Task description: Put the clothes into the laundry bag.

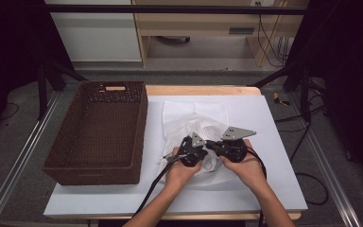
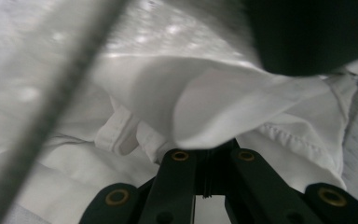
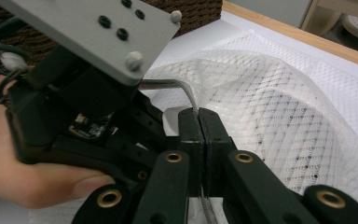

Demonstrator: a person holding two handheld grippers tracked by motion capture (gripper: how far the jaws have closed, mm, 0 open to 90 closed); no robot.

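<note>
Where the two grippers meet near the middle of the white table surface (image 1: 264,189), both are engaged with a white mesh laundry bag (image 1: 203,125) lying flat there, to the right of the brown wicker basket (image 1: 99,135). The left gripper (image 1: 191,151), held in the left hand (image 1: 179,172), has its jaws closed on a fold of white fabric (image 2: 223,107). The right gripper (image 1: 229,146), held in the right hand (image 1: 246,168), has its jaws pressed together on the bag's edge (image 3: 195,105), where a grey zipper band runs between them. The two grippers sit just beside each other, almost touching. The basket stands at the table's left side, apart from the bag.
</note>
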